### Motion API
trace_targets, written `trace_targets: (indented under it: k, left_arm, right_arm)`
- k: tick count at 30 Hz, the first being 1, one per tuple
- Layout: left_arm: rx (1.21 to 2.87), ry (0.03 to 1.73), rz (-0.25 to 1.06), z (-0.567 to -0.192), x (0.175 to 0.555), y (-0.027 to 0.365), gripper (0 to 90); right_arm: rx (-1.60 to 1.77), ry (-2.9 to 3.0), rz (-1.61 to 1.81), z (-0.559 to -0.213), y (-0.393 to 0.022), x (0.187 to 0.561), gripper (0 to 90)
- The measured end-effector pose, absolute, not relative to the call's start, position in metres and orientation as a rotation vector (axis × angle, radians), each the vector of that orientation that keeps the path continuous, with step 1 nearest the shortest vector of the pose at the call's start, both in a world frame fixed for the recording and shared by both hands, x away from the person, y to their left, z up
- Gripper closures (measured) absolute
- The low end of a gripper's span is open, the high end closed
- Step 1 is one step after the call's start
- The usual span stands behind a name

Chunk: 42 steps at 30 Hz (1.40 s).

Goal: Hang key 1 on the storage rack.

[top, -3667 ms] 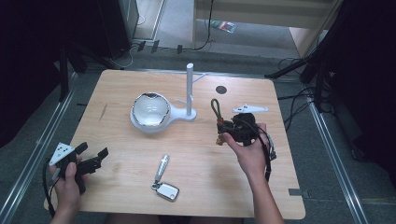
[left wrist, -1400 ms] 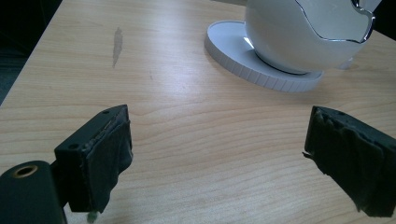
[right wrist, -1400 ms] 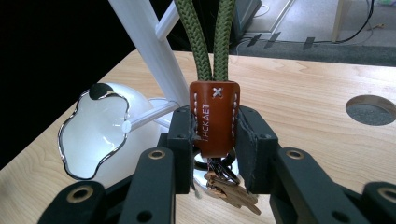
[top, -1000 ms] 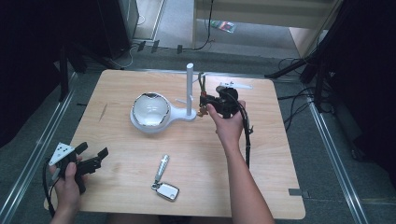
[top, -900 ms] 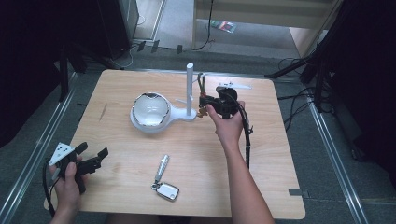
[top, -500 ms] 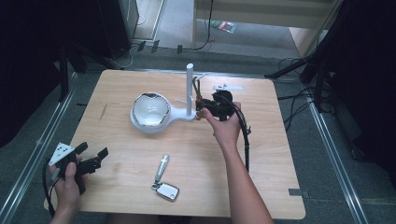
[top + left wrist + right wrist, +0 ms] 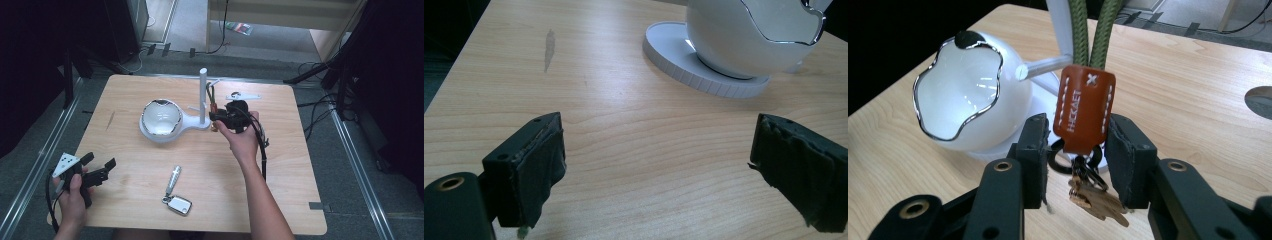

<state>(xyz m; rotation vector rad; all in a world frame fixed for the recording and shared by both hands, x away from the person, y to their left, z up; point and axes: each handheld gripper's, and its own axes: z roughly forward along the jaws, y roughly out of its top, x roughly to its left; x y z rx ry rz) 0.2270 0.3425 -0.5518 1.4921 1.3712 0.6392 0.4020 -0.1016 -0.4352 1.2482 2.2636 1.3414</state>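
The right gripper (image 7: 1075,150) is loosening around the orange leather key fob on a green cord loop (image 7: 1083,107); its jaws, just opening, are flanking the fob, which is hanging by the white stand's peg (image 7: 1043,67). The left gripper (image 7: 97,167) is idling wide open at the table's near corner.

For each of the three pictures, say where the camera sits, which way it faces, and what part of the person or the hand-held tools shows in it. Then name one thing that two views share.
High view: above the person's side, facing forward and down on the wooden table; both forearms, the left gripper and right gripper show.
Left gripper view: on the left gripper, low over the table, facing the white bowl stand; its fingers stand wide apart.
Right gripper view: on the right gripper, facing the key strap between its fingers.
Shared: the white bowl stand, in all three views.
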Motion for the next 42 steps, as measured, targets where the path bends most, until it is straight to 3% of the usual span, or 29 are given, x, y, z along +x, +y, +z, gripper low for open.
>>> trace_targets:
  k: [15,38,42]
  left_arm:
    - [1.493,1.37,0.64,-0.552,0.227,0.343,8.1]
    - [1.497,1.371,0.639,-0.552,0.228,0.342,8.1]
    - [1.494,1.37,0.638,-0.552,0.228,0.342,8.1]
  right_arm:
    - [1.192,2.301,1.231,-0.432,-0.1,0.387,57.4]
    - [1.21,2.452,0.763,-0.434,-0.066,0.351,33.2]
    - [1.206,2.47,0.715,-0.437,-0.059,0.346,32.2]
